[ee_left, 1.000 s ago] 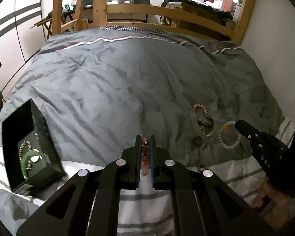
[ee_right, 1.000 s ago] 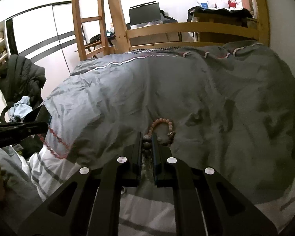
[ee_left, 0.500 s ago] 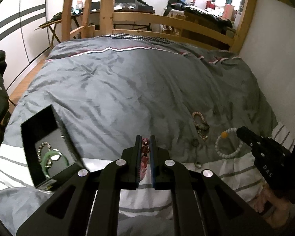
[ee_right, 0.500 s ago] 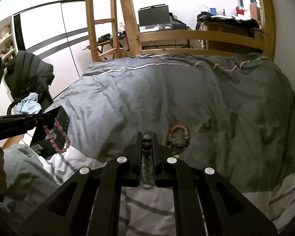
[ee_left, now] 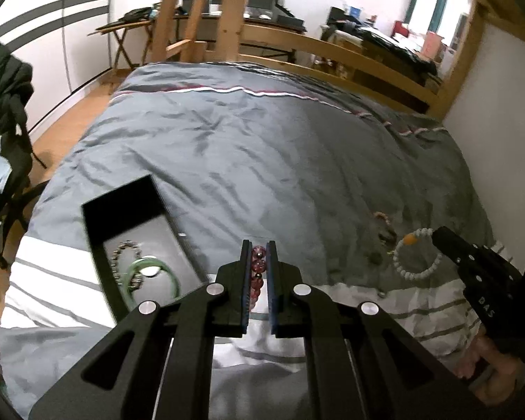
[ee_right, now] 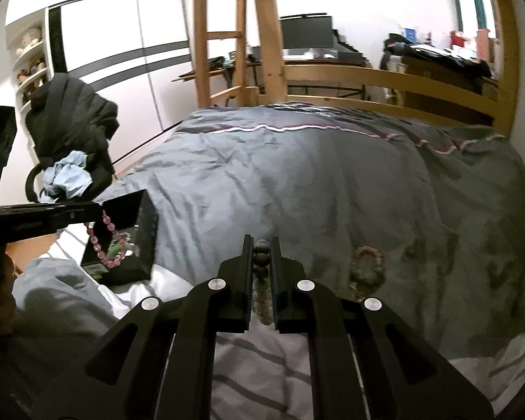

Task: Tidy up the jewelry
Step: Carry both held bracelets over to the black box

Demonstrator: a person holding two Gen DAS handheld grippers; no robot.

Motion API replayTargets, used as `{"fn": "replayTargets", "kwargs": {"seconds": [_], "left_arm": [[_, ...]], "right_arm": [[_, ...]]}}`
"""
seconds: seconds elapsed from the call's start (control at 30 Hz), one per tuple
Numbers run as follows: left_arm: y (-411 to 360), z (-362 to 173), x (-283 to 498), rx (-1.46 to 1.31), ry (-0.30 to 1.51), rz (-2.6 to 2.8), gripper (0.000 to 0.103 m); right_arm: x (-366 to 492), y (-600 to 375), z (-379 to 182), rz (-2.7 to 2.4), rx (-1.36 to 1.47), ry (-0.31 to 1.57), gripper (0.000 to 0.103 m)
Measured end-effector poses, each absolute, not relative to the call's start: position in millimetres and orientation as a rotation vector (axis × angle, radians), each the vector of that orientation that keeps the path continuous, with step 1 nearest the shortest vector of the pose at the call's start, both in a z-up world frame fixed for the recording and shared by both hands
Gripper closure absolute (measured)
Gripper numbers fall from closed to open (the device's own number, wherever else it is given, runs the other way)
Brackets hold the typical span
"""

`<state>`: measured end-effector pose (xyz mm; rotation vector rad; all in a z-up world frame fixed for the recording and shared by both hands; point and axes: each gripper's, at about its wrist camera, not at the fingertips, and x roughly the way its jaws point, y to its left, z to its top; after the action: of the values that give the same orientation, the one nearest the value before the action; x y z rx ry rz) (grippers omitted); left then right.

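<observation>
My left gripper [ee_left: 258,250] is shut on a pink bead bracelet [ee_left: 256,273], held above the bed just right of the open black jewelry box [ee_left: 129,224]. The box holds a green bangle [ee_left: 150,273] and a small bead bracelet [ee_left: 122,262]. From the right wrist view the pink bead bracelet [ee_right: 105,241] hangs from the left gripper [ee_right: 94,210] in front of the box [ee_right: 136,238]. My right gripper [ee_right: 261,245] is shut on a dark-and-pale bead bracelet [ee_right: 261,280]; in the left wrist view it dangles as a white loop [ee_left: 416,255]. A pinkish bracelet [ee_right: 367,266] lies on the duvet.
A grey duvet [ee_left: 262,161] covers the bed, with a striped white sheet [ee_left: 367,297] at the near edge. A few more small jewelry pieces [ee_left: 385,234] lie at the right. A wooden bed frame [ee_right: 367,73] and ladder [ee_right: 224,35] stand behind. A chair with a black jacket [ee_right: 70,126] is left.
Both grippers have risen and pulled back from the bed, each carrying its bracelet. The left gripper has shifted toward the black box, which now shows its inside more fully.
</observation>
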<state>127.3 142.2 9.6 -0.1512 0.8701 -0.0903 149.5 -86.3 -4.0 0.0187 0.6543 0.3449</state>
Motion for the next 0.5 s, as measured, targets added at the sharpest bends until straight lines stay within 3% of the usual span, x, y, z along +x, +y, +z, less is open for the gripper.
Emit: {"fn": "replayTargets", "kwargs": {"seconds": [0.5], "left_arm": [[229.1,10.8,131.9,-0.220,0.836,-0.002,0.096]], "right_arm": [[164.3,13.6,8.6,0.497,-0.060,0.638,0.094]]}}
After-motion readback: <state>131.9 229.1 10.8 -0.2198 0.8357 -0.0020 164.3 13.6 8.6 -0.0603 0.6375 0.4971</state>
